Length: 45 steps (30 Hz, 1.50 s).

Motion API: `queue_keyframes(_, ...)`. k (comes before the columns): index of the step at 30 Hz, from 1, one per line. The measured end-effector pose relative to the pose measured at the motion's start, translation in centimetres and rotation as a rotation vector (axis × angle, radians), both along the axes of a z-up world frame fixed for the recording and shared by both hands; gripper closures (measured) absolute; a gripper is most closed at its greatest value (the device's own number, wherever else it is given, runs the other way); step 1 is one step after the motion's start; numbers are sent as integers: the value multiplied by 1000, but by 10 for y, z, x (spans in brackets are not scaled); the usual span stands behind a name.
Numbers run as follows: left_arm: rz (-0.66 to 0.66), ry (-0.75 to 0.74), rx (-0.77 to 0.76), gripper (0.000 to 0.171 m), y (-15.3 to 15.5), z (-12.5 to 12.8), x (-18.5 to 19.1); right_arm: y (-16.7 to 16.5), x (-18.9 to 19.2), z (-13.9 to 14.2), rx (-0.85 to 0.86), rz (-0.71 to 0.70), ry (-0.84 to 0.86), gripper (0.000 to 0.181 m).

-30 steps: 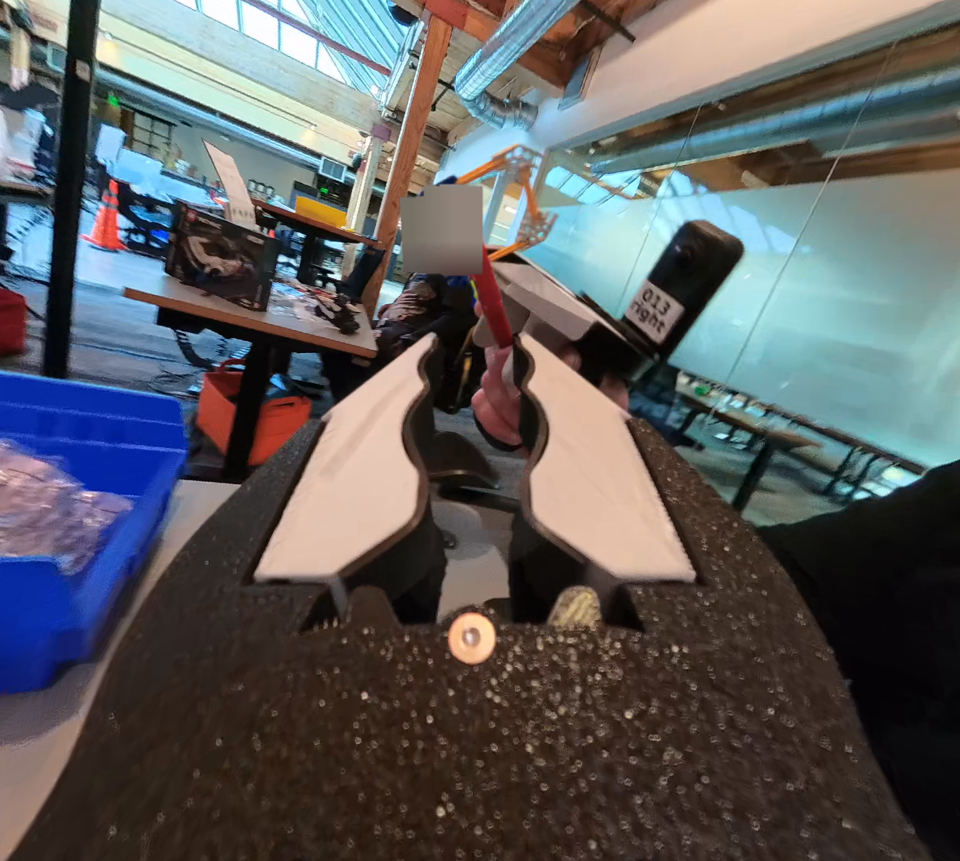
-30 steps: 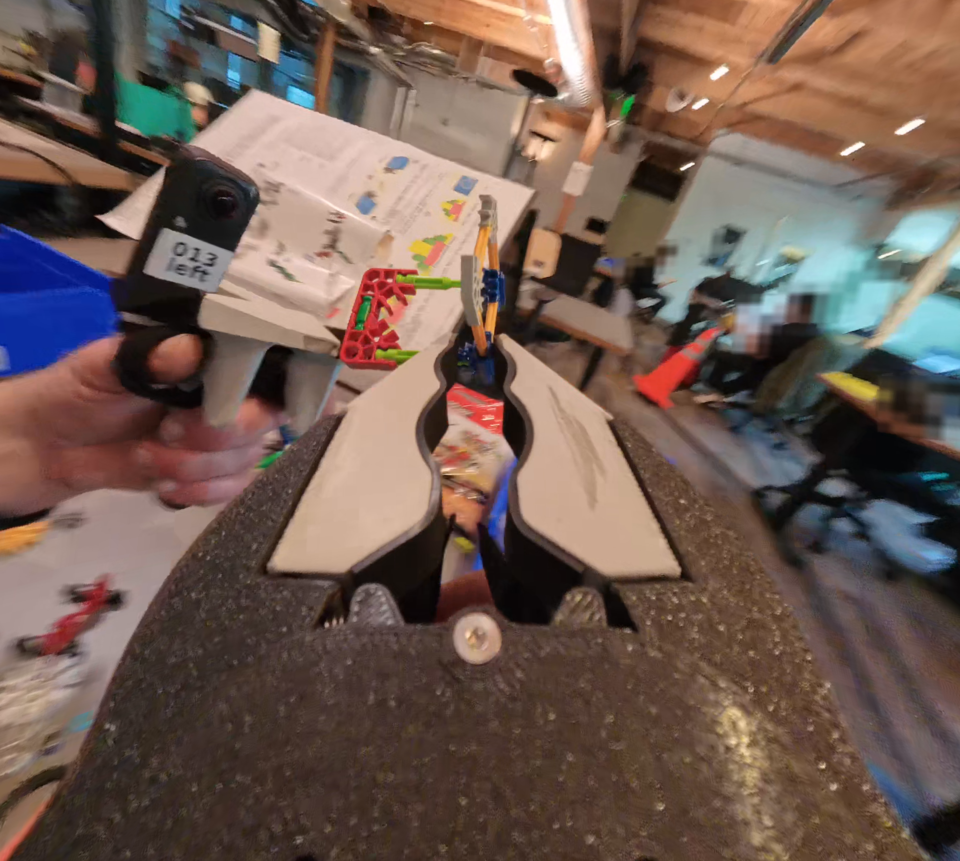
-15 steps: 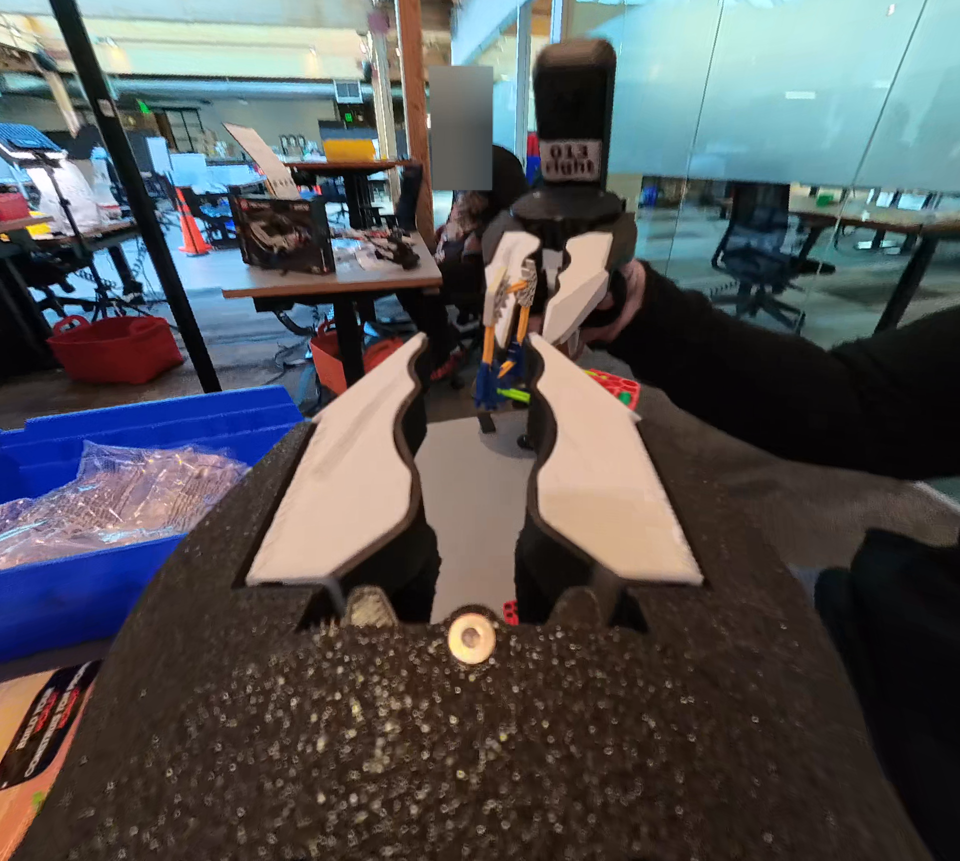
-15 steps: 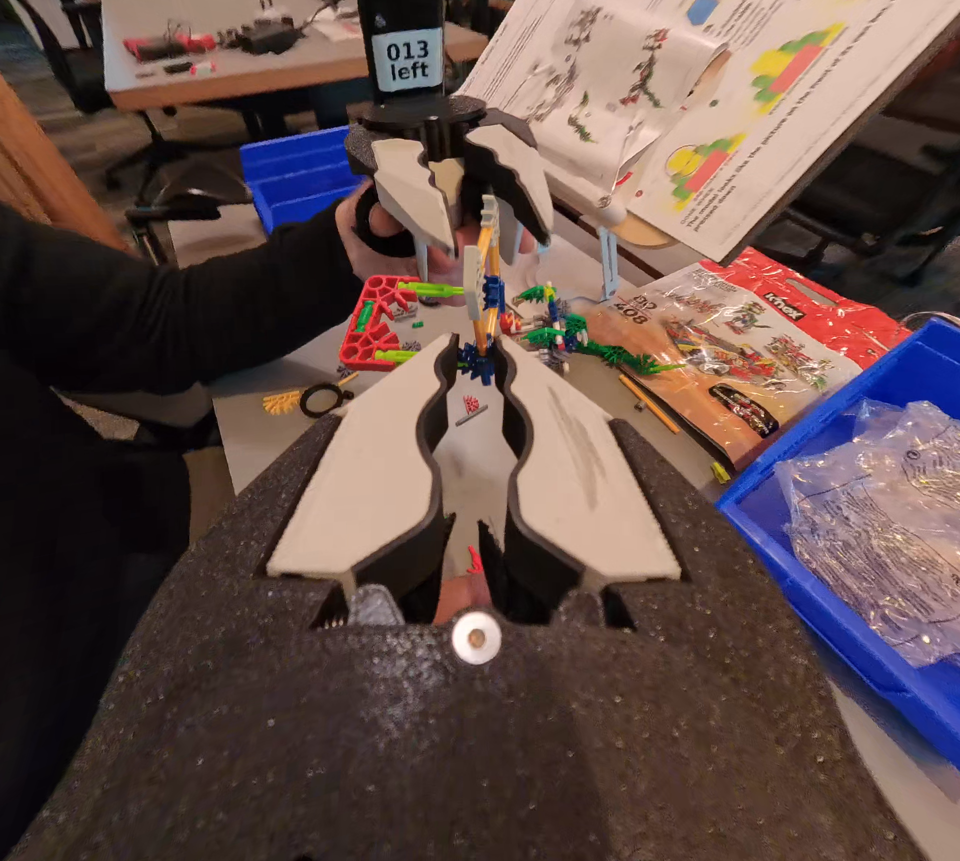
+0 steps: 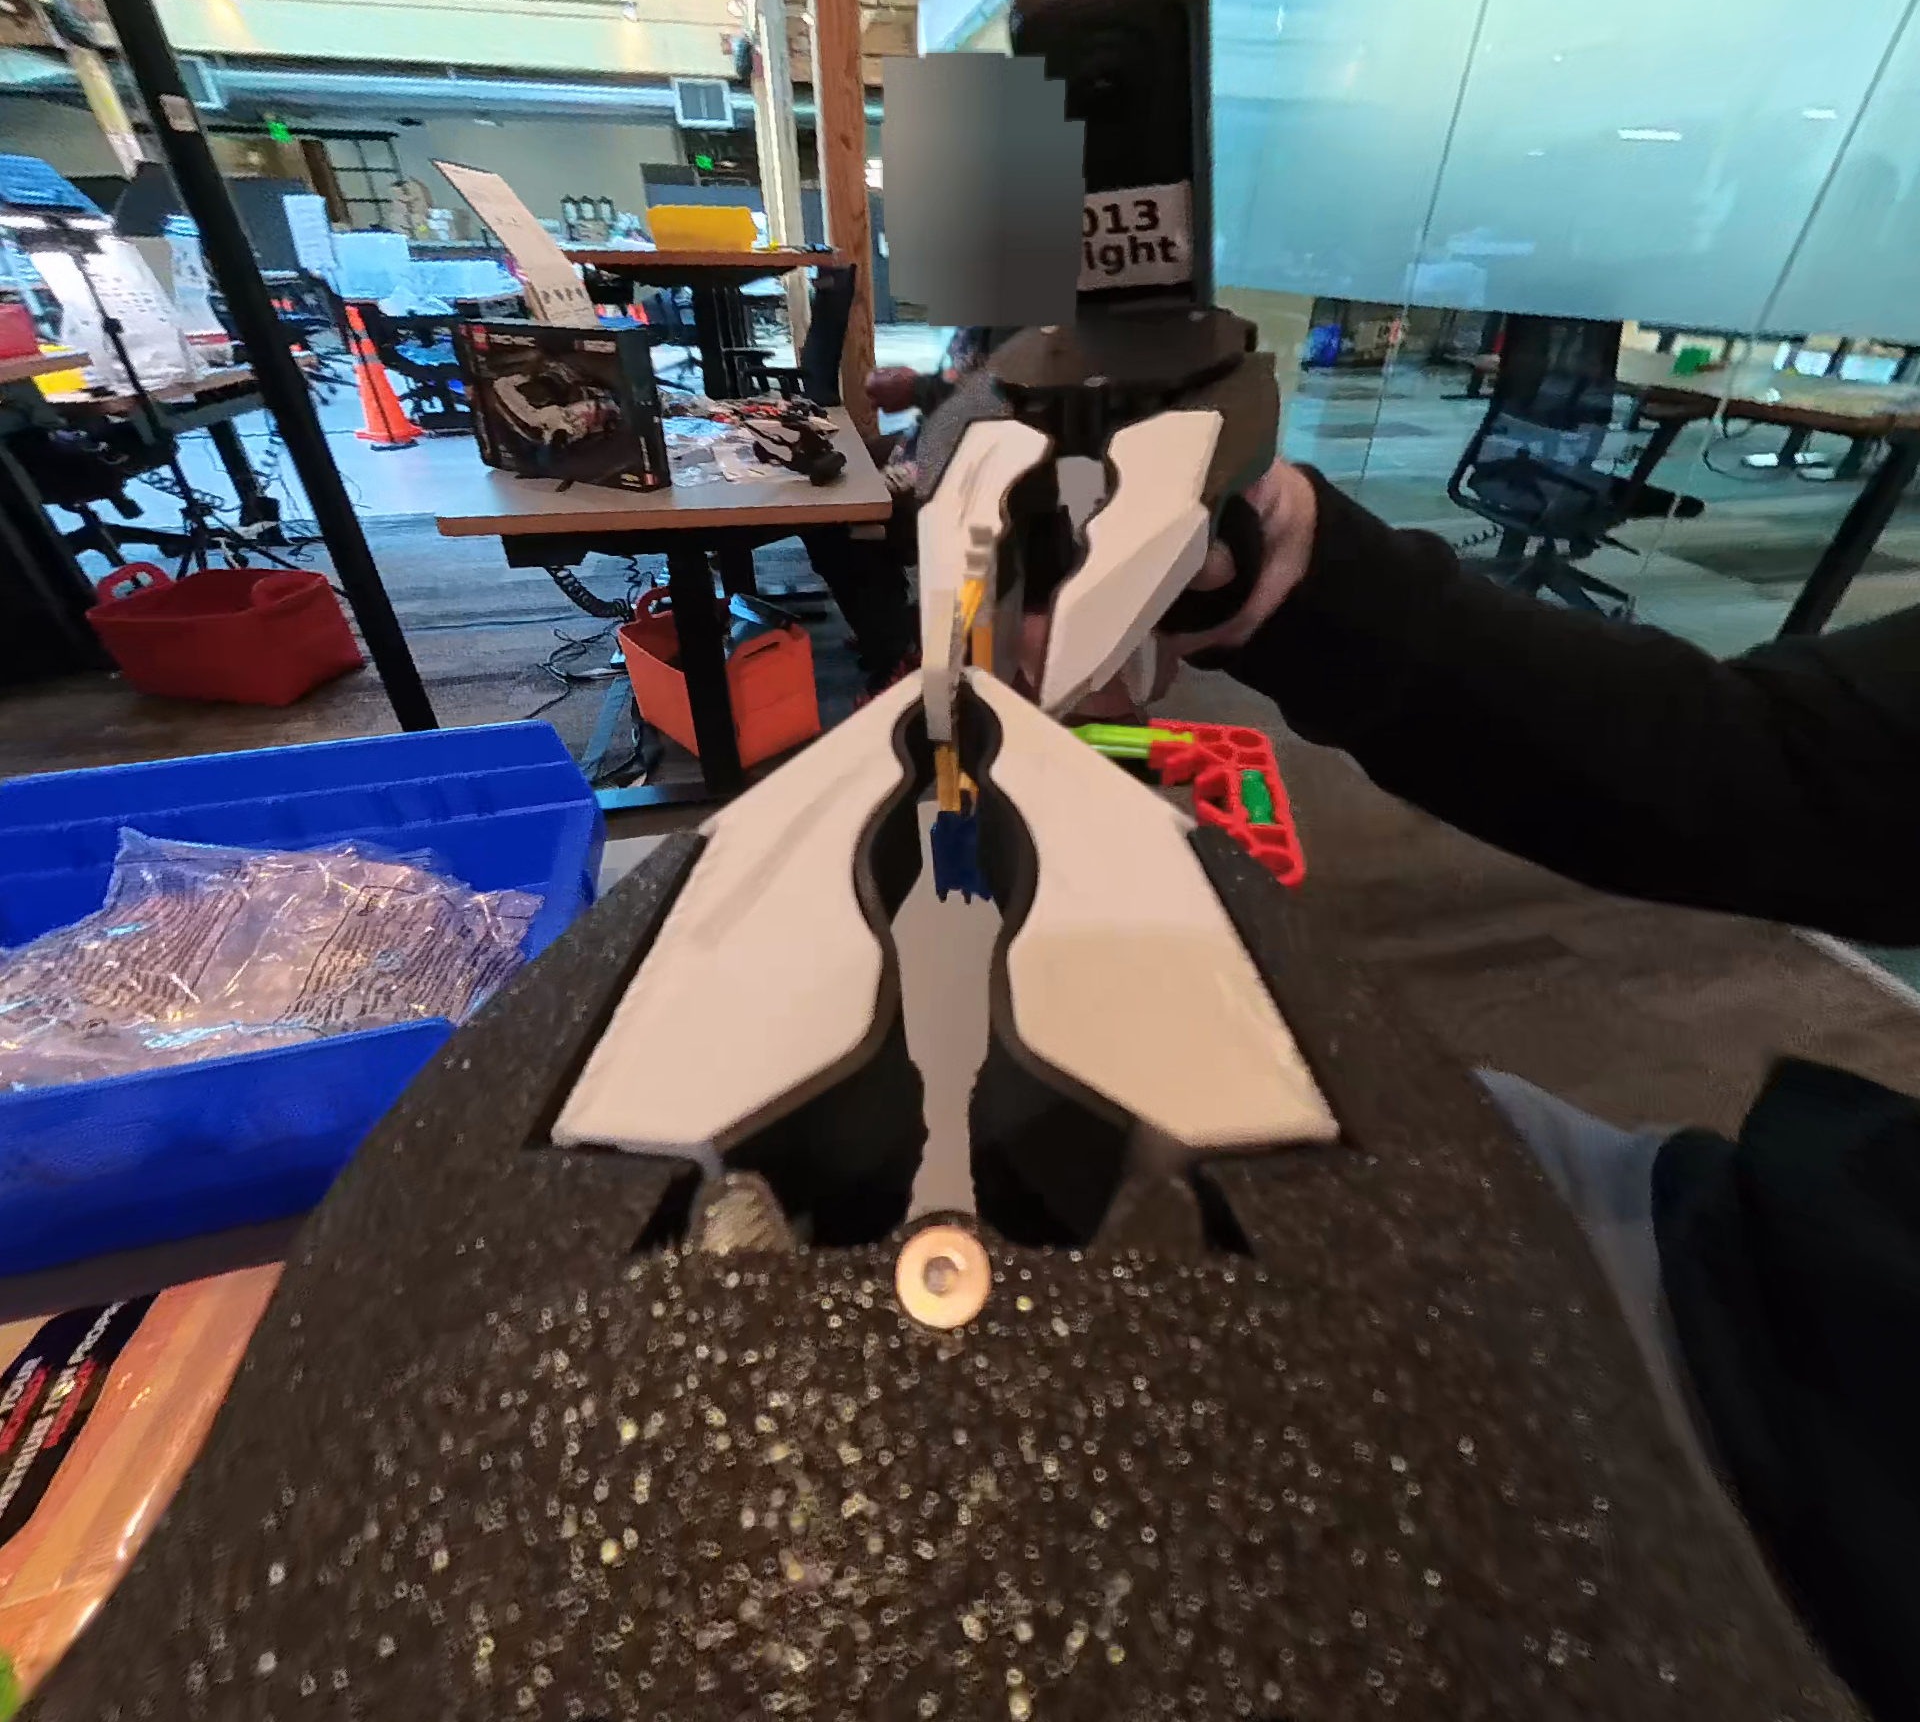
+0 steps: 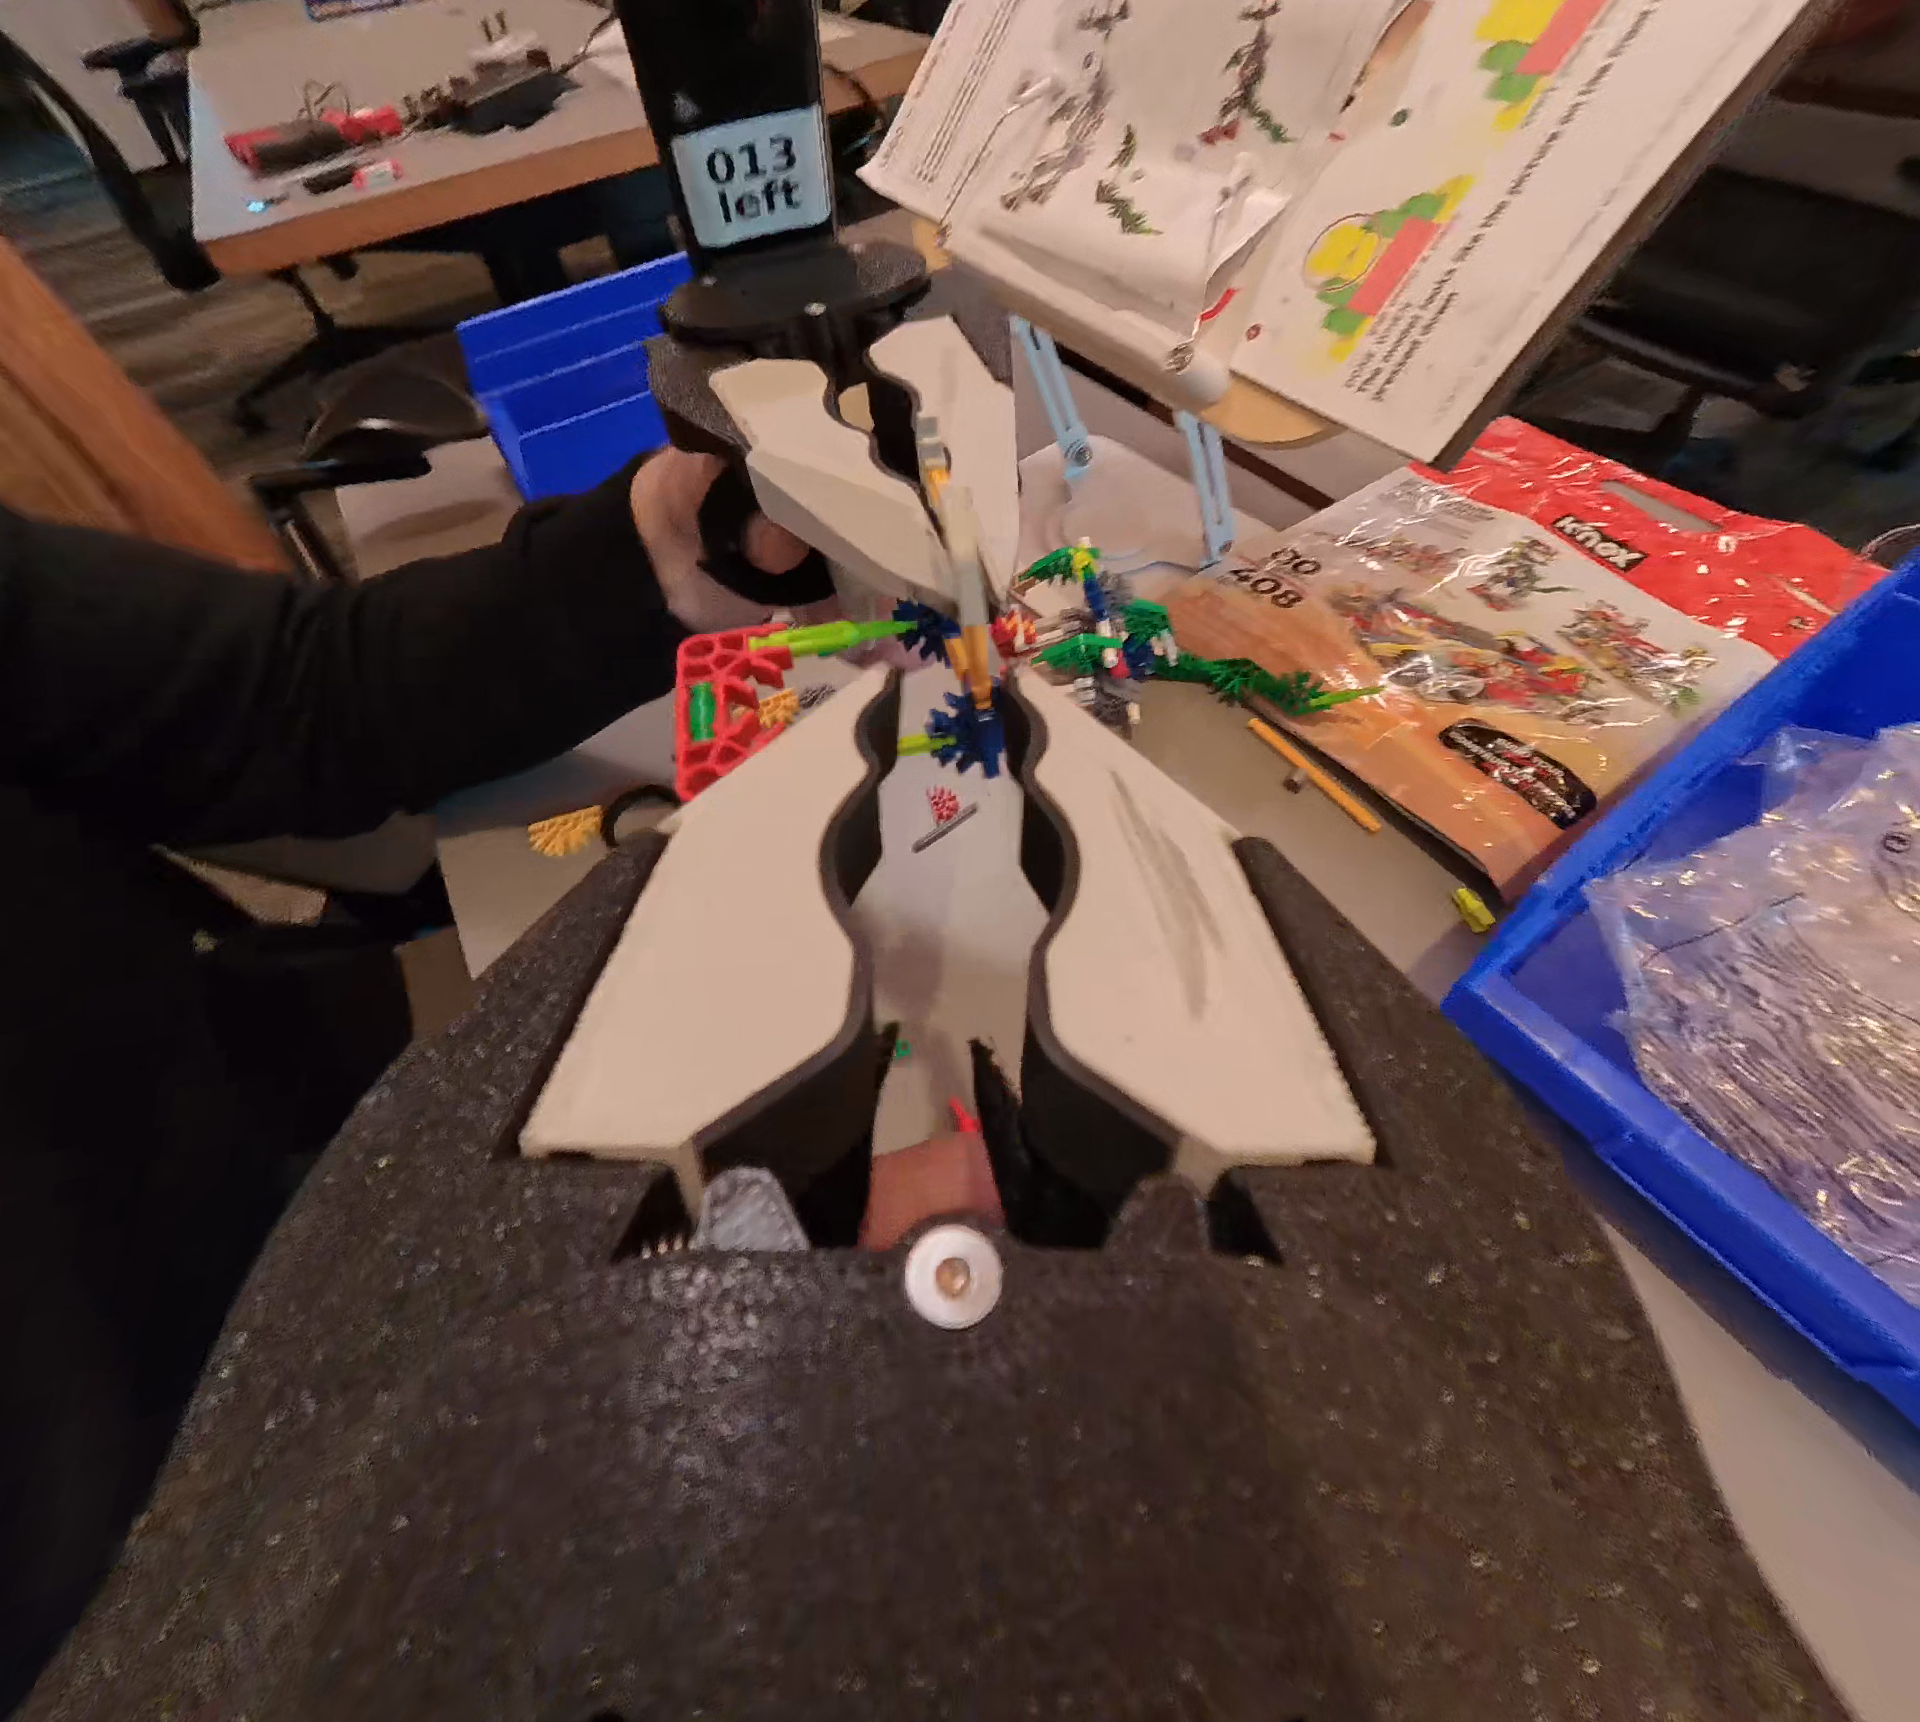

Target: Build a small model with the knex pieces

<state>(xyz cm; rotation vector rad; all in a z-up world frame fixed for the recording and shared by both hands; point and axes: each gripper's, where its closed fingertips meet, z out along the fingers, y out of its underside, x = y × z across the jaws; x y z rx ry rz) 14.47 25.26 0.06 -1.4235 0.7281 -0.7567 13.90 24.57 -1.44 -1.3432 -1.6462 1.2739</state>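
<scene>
A small toy assembly of a grey rod, an orange rod and a blue snowflake connector (image 6: pixel 963 725) stands upright between the two grippers, which face each other. My right gripper (image 6: pixel 958 687) is shut on it at the blue connector. My left gripper (image 5: pixel 951 698) is shut on the grey and orange rods (image 5: pixel 948 685); the blue connector (image 5: pixel 951 851) shows behind its tips. The left gripper also shows in the right wrist view (image 6: pixel 940 519), and the right gripper in the left wrist view (image 5: pixel 1023 664). A red panel with green rods (image 6: pixel 727 706) hangs off the assembly's side.
A green, blue and red toy model (image 6: pixel 1122 633) lies on the grey table (image 6: pixel 520 883) beside a red-topped plastic bag (image 6: pixel 1507 633). Blue bins with clear bags stand at both sides (image 6: pixel 1538 1080) (image 5: pixel 312 841). An instruction sheet on a stand (image 6: pixel 1351 62) leans over the far edge. Only a small space, under 4 cm, lies between the two pairs of fingers.
Both grippers swung down from pointing up at the ceiling to face each other over the table. The left gripper moved in and closed on the rods that the right gripper holds.
</scene>
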Motion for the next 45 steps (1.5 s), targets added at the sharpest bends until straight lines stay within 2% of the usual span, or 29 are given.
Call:
queue_keyframes(2, 29, -70, -30, 171, 9, 2, -4, 8, -1, 4, 8, -43, 26, 149)
queue_keyframes(3, 34, -110, -53, 171, 13, 2, -6, 14, 0, 6, 33, -76, 47, 148)
queue_keyframes(5, 21, -183, -88, 171, 17, 3, -7, 24, 4, 17, 81, -132, 125, 148)
queue_keyframes(8, 10, -265, -132, 171, 21, 5, -10, 23, 16, 31, 181, -140, 238, 152)
queue_keyframes(12, -27, -365, -184, 171, 22, 9, -14, 12, 32, 26, 419, -101, 251, 153)
queue_keyframes(17, -36, -331, -169, 171, 22, 5, -7, -13, 28, 19, 662, -43, 222, 151)
queue_keyframes(21, -48, -300, -156, 171, 19, 7, 2, -17, 20, 10, 751, -26, 170, 163)
queue_keyframes(28, -31, -286, -147, 171, 20, 6, 4, -19, 21, 14, 666, -3, 164, 169)
queue_keyframes(30, -36, -292, -143, 170, 20, 7, 4, -18, 21, 20, 590, -5, 183, 171)
queue_keyframes(32, -16, -269, -128, 164, 21, 7, 1, -13, 22, 27, 478, -16, 194, 174)
queue_keyframes(36, 41, -261, -58, 139, 20, 17, -13, 1, 24, 37, 264, -33, 222, 177)
queue_keyframes(40, 104, -219, 46, 131, 13, 30, -30, 13, 29, 39, 126, -62, 242, 177)
queue_keyframes(45, 26, -29, 101, 143, -6, 23, -4, 10, 29, 35, 28, -32, 227, 176)
